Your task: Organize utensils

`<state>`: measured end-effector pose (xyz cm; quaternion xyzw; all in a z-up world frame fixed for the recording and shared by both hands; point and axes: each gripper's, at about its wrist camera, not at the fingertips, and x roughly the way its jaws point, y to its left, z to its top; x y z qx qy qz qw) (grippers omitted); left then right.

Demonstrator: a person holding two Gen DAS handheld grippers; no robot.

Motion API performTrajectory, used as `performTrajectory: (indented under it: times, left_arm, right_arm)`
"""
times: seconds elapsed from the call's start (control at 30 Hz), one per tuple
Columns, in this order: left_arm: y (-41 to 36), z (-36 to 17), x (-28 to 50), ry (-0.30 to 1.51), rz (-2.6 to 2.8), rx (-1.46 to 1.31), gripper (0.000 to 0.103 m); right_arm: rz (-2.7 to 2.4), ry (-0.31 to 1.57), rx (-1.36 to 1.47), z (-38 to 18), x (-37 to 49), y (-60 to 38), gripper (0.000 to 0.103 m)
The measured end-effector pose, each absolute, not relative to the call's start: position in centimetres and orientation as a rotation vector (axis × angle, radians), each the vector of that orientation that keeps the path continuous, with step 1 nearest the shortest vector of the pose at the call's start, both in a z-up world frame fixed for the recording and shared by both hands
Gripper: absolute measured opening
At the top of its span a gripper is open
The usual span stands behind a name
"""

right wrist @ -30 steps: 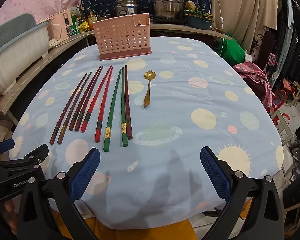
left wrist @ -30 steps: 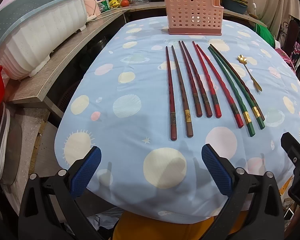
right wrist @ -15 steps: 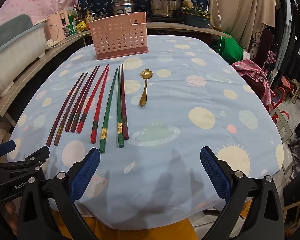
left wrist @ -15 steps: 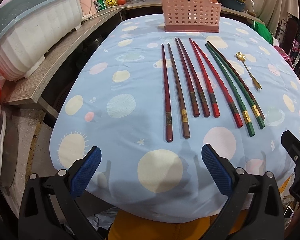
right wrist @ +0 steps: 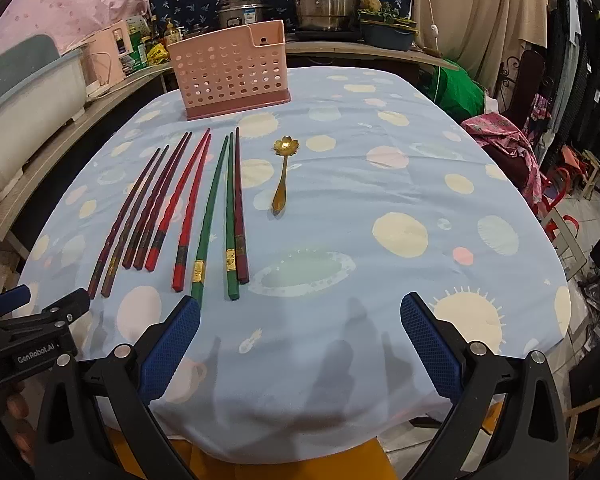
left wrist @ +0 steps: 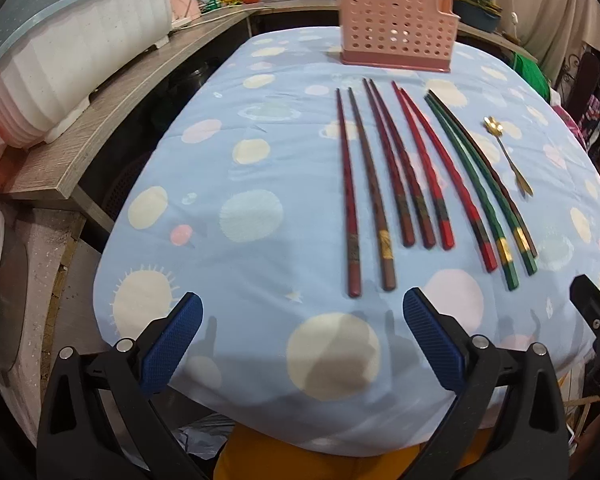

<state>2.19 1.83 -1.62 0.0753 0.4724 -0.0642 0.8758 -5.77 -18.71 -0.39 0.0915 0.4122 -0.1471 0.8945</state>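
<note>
Chopsticks (left wrist: 384, 184), long lacquered wooden ones in maroon, red and green, lie side by side on the tabletop (left wrist: 260, 184) under its pale blue spotted cloth. Right of them rests a small gold flower-bowled spoon (right wrist: 283, 176), set apart from the last stick. "GenRobot.AI" reads in white on the black body of the left gripper (right wrist: 40, 320) in the right wrist view. A pink perforated plastic utensil basket (right wrist: 230, 70) stands upright behind the row; what it holds cannot be seen. Compared with a second ago, both cameras sit slightly closer to the row, nothing on the cloth moved. Both the left gripper (left wrist: 300, 340) and right gripper (right wrist: 300, 340) hover spread wide, holding nothing.
</note>
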Motion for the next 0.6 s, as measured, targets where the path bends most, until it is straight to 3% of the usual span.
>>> performTrajectory:
  times: [0.3,0.6]
  left_arm:
    - [1.9,-2.4,5.0,1.015,-0.124,0.137,0.088]
    - [1.3,-3.5,6.7,1.069,-0.175,0.132,0.063]
  right_arm:
    - [-0.325,0.851,0.212,0.0,-4.3,-20.2,0.096]
    - [-0.325,0.867,0.261,-0.2,-1.5,-22.1,0.094]
